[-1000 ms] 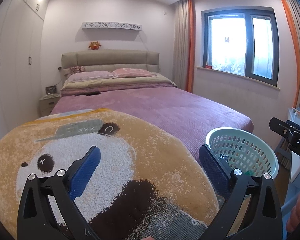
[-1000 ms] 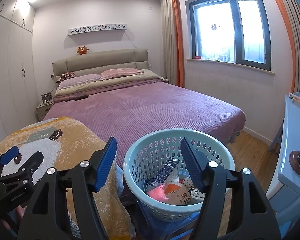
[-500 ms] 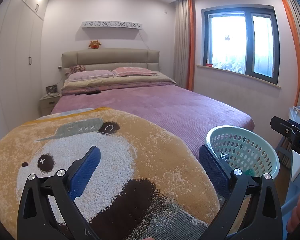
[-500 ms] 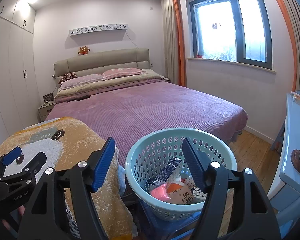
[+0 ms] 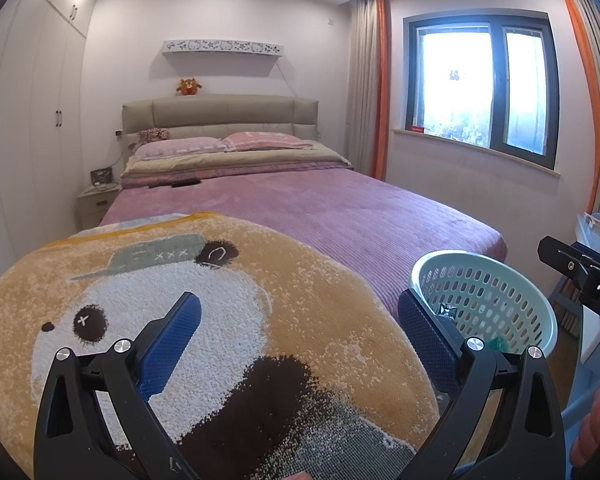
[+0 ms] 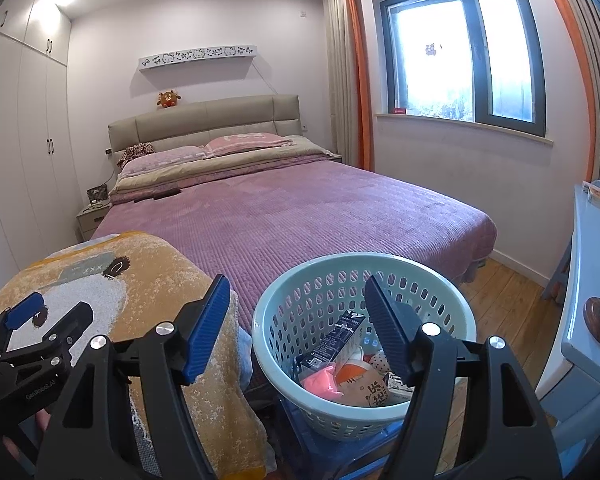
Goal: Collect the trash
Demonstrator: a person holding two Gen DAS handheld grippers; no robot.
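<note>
Nearest the lens, the right gripper [image 6: 296,328] has its blue pads apart with nothing between them, hovering just over the near rim of the pale green basket [image 6: 452,292] at six o'clock in its view. Over on the other side, the left gripper [image 5: 300,340] also stands wide and empty above the panda blanket [image 5: 228,280], with the basket off at its three o'clock.

Down inside the basket sits the trash: a dark carton [image 6: 334,342] leaning against the wall, a pink wrapper [image 6: 320,380] low at the front, and a printed paper bag [image 6: 364,388] beside it. All of it looks light and crushable; the carton is the stiffest piece and I judge its long flat sides give the safest hold, while the wrappers would be slippery and want a pinch on a crumpled fold. The basket itself looks light and rigid, best taken at the rim.

Beyond, the purple bedspread [image 6: 300,208] looks bare, apart from a small dark object near the pillows at eleven o'clock, too far to identify.

Against a second ago: the right pads have spread a touch wider, and otherwise both grippers sit where they were, with the basket contents unchanged.
</note>
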